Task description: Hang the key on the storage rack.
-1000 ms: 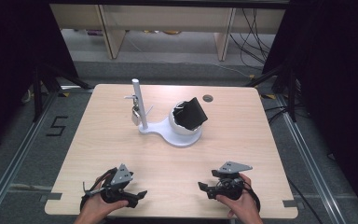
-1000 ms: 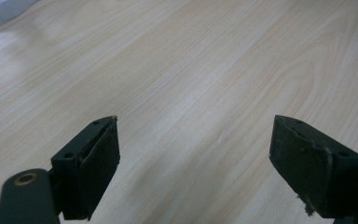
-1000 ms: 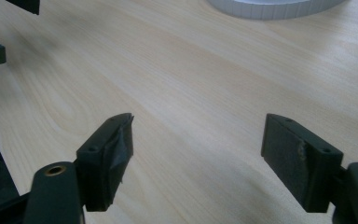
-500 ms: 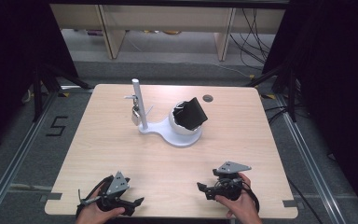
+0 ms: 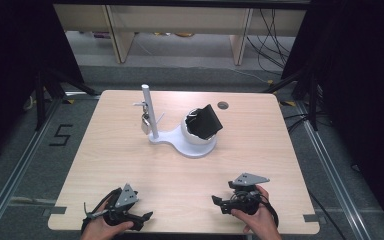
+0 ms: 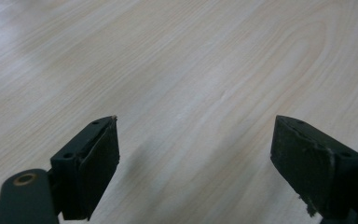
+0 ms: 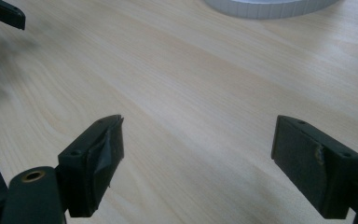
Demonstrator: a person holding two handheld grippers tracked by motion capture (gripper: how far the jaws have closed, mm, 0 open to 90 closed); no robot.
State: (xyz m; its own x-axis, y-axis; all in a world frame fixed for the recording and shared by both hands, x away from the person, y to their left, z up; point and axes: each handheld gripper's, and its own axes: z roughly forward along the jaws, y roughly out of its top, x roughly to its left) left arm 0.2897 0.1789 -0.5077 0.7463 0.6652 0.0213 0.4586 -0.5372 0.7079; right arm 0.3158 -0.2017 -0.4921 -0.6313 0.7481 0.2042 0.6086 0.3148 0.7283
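**White stand waits mid-table, both grippers empty**

White stand (image 5: pixel 172 141) is your landmark: it sits near the middle of the table (image 5: pixel 260 150), well beyond both of your hands.

Nearest to you, on your side of the stand, the left gripper (image 5: pixel 144 218) lies low at the table's near edge. Its jaws are spread wide, with bare wood between them. The right gripper (image 5: pixel 217 202) is level with it, also short of the stand. Its jaws have just been opening and now stand wide apart, holding nothing. The left gripper is well apart from the stand. The right one is closer, and its own view catches the base rim at the top.

On the stand itself, a slim post (image 5: pixel 149 110) rises at the left end. A small metal lock (image 5: pixel 144 123), as far as can be told, hangs against it. At the right end, a round cup (image 5: pixel 192 135) holds a black flat piece (image 5: pixel 207 121) that leans tilted out of the top.

Expect the stand to be stiff, light plastic that may skate on the smooth wood, so brace its base with one gripper. The lock will probably swing, so pinch its body, not the shackle. Take the black piece by its raised upper edge.

Beyond the stand, a dark round hole (image 5: pixel 223 105) marks the far edge.
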